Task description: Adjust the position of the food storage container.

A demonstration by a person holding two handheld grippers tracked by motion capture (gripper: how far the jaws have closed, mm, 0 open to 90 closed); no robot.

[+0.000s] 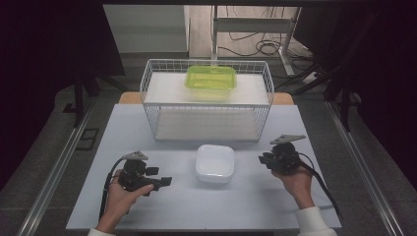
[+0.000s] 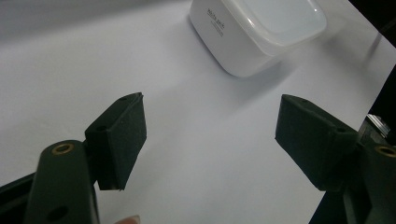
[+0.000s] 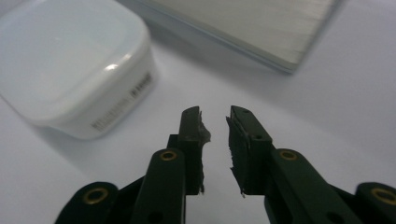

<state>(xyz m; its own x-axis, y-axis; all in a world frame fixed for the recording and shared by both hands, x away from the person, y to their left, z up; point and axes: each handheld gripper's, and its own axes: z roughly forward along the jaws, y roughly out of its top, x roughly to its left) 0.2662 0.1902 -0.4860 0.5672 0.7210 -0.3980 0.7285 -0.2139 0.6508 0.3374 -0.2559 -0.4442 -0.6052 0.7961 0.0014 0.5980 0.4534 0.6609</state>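
Note:
A white square lidded container point(image 1: 215, 163) sits on the table between my two grippers. My left gripper point(image 1: 164, 181) lies low at the front left, pointing right toward it. In the left gripper view its jaws point(image 2: 210, 130) stand wide open over bare table, with the container point(image 2: 257, 32) farther off. My right gripper point(image 1: 263, 158) is just right of the container. In the right gripper view its jaws point(image 3: 215, 126) are a narrow gap apart with nothing between them, and the container point(image 3: 70, 65) lies to the upper left, apart from the fingertips.
A white wire rack point(image 1: 147, 93) stands at the back of the pale table point(image 1: 147, 206), with a green lidded box point(image 1: 210, 78) on its top shelf. The rack's lower board point(image 3: 261, 28) lies beyond the right gripper. Cables trail from both grippers toward the front edge.

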